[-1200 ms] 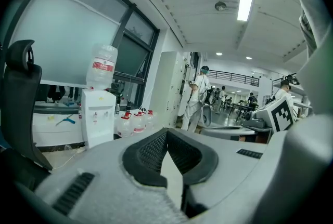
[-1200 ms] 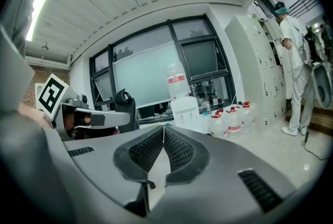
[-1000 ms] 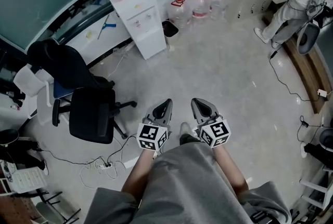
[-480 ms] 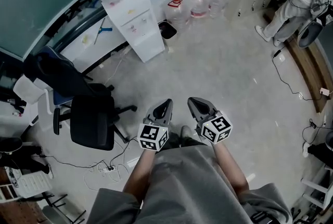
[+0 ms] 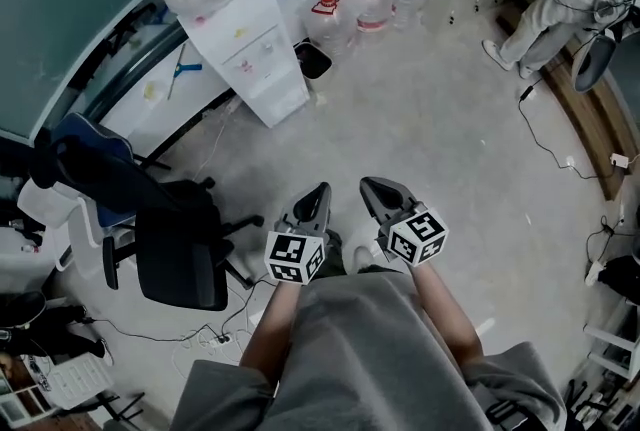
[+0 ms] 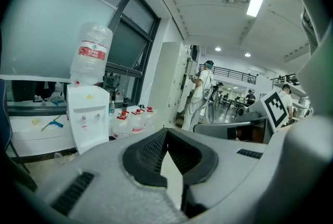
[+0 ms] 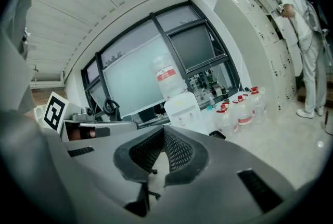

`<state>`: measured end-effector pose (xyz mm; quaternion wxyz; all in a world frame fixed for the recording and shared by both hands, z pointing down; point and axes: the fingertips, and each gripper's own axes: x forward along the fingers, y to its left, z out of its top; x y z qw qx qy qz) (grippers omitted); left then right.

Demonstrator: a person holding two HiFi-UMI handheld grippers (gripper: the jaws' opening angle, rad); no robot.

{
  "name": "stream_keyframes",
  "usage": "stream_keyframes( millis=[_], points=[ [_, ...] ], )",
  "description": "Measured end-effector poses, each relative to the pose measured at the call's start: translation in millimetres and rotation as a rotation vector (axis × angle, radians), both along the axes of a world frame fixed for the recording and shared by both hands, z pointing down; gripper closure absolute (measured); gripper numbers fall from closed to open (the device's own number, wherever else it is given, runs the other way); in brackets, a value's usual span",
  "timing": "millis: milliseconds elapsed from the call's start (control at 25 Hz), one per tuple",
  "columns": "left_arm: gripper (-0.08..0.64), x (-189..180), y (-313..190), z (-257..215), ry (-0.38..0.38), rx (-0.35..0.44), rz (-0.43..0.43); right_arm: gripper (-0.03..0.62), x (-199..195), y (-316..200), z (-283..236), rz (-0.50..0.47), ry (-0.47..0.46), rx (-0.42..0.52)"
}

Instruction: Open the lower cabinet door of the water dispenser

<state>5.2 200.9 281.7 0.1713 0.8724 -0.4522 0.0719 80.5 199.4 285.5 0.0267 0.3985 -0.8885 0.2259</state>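
I am carrying the left gripper (image 5: 318,200) and right gripper (image 5: 375,191) clenched and empty, well apart from the water dispenser (image 5: 250,54) across the floor. Its lower cabinet door (image 5: 282,97) is looking closed, so I am judging the whole approach and pull as not yet done.

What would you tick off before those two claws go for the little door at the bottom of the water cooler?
1. Water dispenser in view: ok, all three views show it.
2. Lower cabinet door shut: ok, it looks flush.
3. Door handle located: cannot tell, too small to make out.
4. Dispenser within reach: not ok, a stretch of floor separates it from both grippers.
5. Left gripper free: ok, jaws together, nothing held.
6. Right gripper free: ok, jaws together, nothing held.
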Motion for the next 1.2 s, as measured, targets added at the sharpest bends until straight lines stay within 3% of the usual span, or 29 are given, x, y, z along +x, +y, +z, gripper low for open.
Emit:
stream_keyframes(
  millis=[320,800,1200],
  points=[
    [0.551,-34.5,-74.4,3.5,0.017,-0.007,0.042,0.583,-34.4,-70.5,5.2,0.048,-0.007,-0.027],
    [0.551,-86.8,-135.6,21.3,0.057,-0.063,0.033,0.583,-70.1,-128.0,19.1,0.090,0.016,-0.067],
    [0.551,-88.3,-189.0,48.0,0.045,-0.130,0.040,0.583,-62.9,-187.3,46.9,0.137,-0.072,-0.164]
  ],
)
